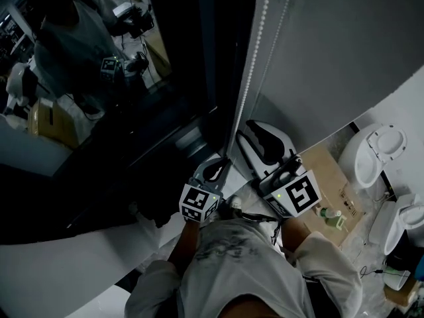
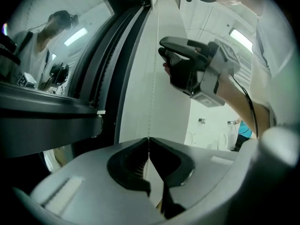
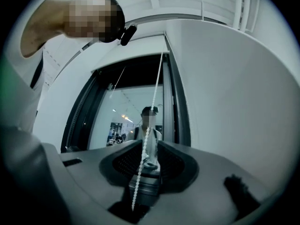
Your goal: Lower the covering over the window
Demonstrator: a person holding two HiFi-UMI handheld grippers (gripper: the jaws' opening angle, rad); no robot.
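Observation:
A white bead chain hangs down the right edge of the dark window. My left gripper sits lower on the chain, and in the left gripper view its jaws meet on the bead chain. My right gripper is just above and to the right of it. In the right gripper view its jaws stand apart, with the chain running loose between them. The right gripper also shows in the left gripper view, beside the chain. I cannot make out the covering itself.
A grey wall panel runs right of the chain and a white sill lies below the glass. On the floor at right are white sanitary fixtures, flat cardboard and a green bottle. The glass reflects a person.

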